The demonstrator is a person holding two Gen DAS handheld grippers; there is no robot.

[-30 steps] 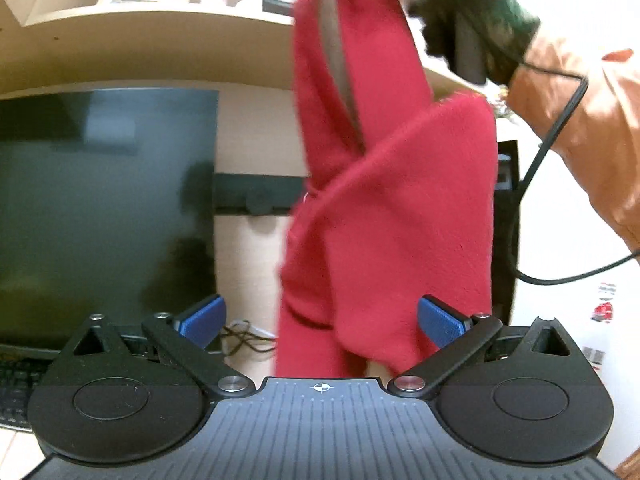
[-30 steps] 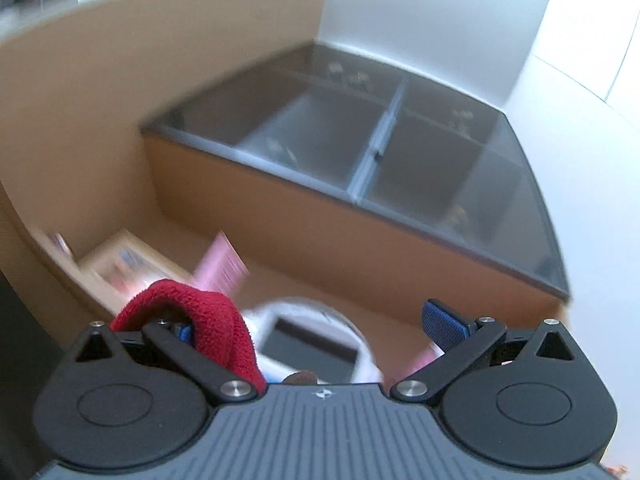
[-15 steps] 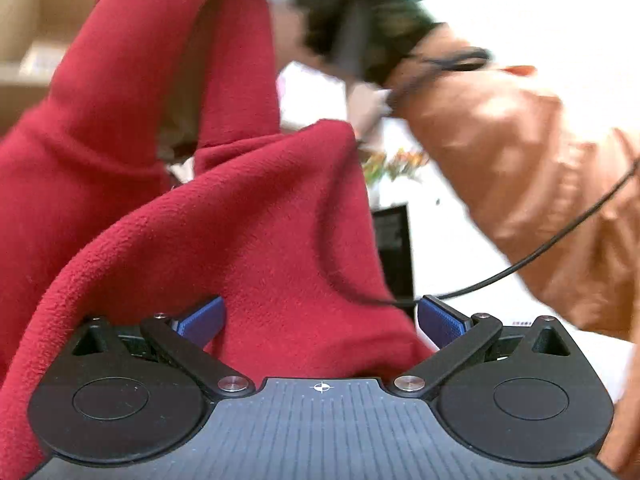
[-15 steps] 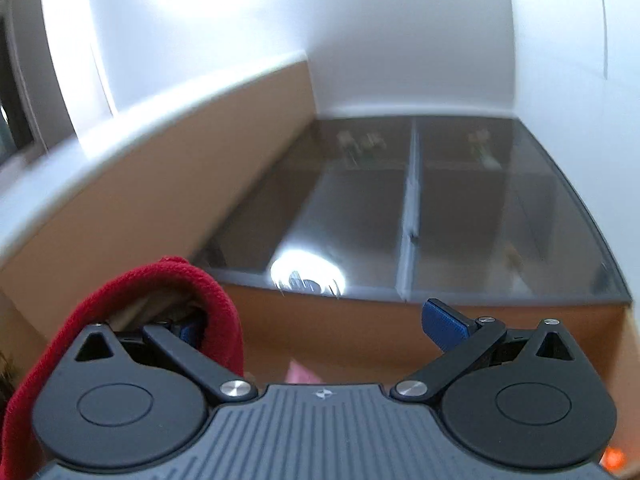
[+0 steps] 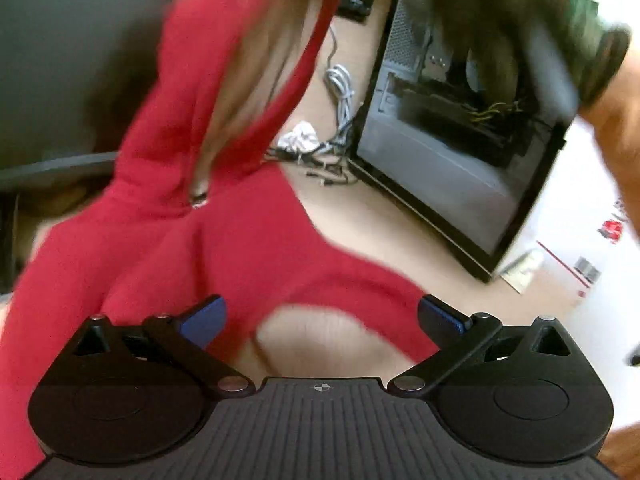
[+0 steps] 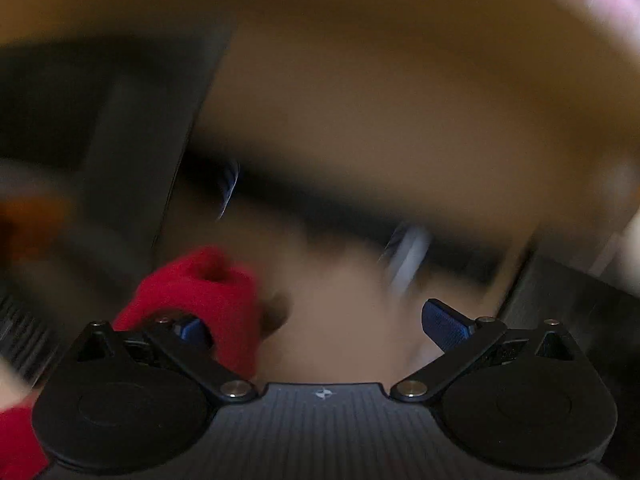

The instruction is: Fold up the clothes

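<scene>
left wrist view: the red top (image 5: 224, 216) hangs bunched in the air over a tan desk (image 5: 384, 224), its hood or neck opening gaping near the upper middle, cloth draped down to the lower left and a rounded hem or sleeve edge swinging just ahead of the left gripper (image 5: 320, 316). no crease or flat panel shows, so i judge the folding barely begun: the garment has yet to be spread out and every fold is still to make. the left gripper's fingers stand wide apart, blue pads (image 5: 204, 314) on either side with cloth lying between and behind them but nothing pinched; whether the left pad brushes the fabric i cannot tell. beyond the top sit a pc case (image 5: 460, 152) and a tangle of cables (image 5: 336, 104). a gloved hand (image 5: 532, 28), blurred, is at the upper right, above the top.

right wrist view: heavily blurred; only brown and dark shapes beyond. the right gripper (image 6: 320, 320) has its fingers spread wide, yet a wad of the red top (image 6: 200, 288) is wrapped over the left finger and trails off the lower left edge. it looks hooked or draped there, not squeezed between the pads; the right pad (image 6: 444, 322) is bare.
</scene>
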